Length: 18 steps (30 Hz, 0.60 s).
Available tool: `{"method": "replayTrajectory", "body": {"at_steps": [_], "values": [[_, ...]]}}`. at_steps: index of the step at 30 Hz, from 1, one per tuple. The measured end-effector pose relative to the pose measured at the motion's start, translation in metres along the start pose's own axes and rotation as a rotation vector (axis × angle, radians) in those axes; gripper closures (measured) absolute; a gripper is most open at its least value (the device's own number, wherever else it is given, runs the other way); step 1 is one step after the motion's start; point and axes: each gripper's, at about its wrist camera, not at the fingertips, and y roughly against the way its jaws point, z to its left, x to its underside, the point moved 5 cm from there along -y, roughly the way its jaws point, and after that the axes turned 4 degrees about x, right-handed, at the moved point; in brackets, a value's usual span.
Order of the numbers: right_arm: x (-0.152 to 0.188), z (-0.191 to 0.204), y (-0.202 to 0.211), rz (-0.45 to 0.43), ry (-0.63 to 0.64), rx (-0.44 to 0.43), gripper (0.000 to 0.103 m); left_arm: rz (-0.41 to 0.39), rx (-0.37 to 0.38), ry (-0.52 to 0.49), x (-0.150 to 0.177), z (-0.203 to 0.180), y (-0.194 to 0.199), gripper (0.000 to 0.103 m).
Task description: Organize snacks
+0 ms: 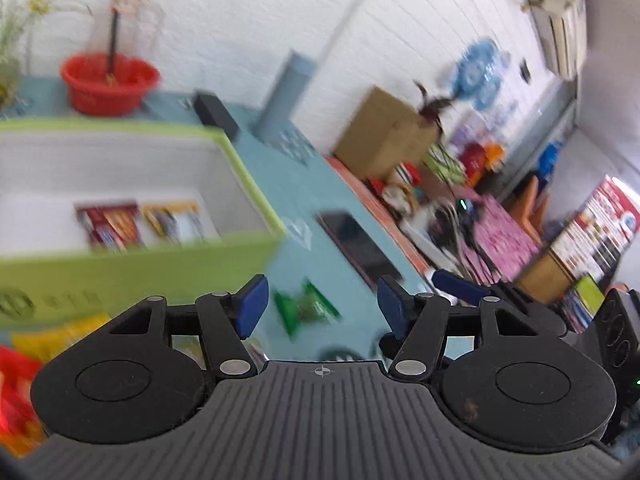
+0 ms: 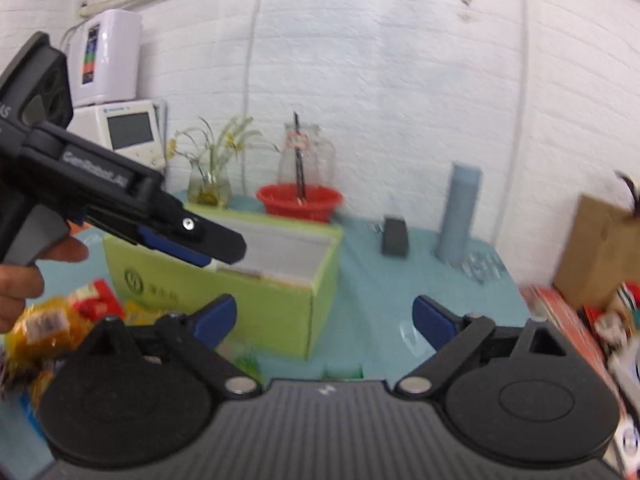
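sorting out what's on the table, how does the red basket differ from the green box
The red basket is round, with something that looks like a bottle in it; the green box is rectangular, white inside, holding flat snack packets. The basket sits behind the box. Both are open-topped, on the blue table.

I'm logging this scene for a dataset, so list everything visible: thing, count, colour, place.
box: one, green, on the blue table, left.
snack packs inside box: at least two, red and yellow.
green snack: one, on the table beyond the left gripper's fingers.
loose snacks: several, yellow and red, left of box.
basin: one, red, behind box.
plant vase: one, clear, beside basin.
cylinder: one, grey-blue, upright.
cardboard box: one, brown, far right.
left gripper: open, empty.
right gripper: open, empty.
hand: holding the left gripper.
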Motion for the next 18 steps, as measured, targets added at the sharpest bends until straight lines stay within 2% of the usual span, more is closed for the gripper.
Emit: {"method": "replayTrajectory", "body": {"at_steps": [3, 7, 13, 18], "values": [[0.036, 0.000, 0.028, 0.053, -0.066, 0.002, 0.010, 0.088, 0.041, 0.055, 0.034, -0.008, -0.017, 0.059], [0.066, 0.016, 0.043, 0.097, -0.105, -0.037, 0.010, 0.148, 0.087, 0.140, 0.066, -0.011, -0.031, 0.058], [0.078, 0.026, 0.015, 0.153, -0.130, -0.092, 0.010, 0.178, 0.023, 0.100, 0.069, -0.013, -0.052, 0.063], [0.079, 0.023, -0.001, 0.170, -0.176, -0.114, 0.009, 0.171, -0.005, 0.065, 0.068, -0.012, -0.057, 0.064]]}}
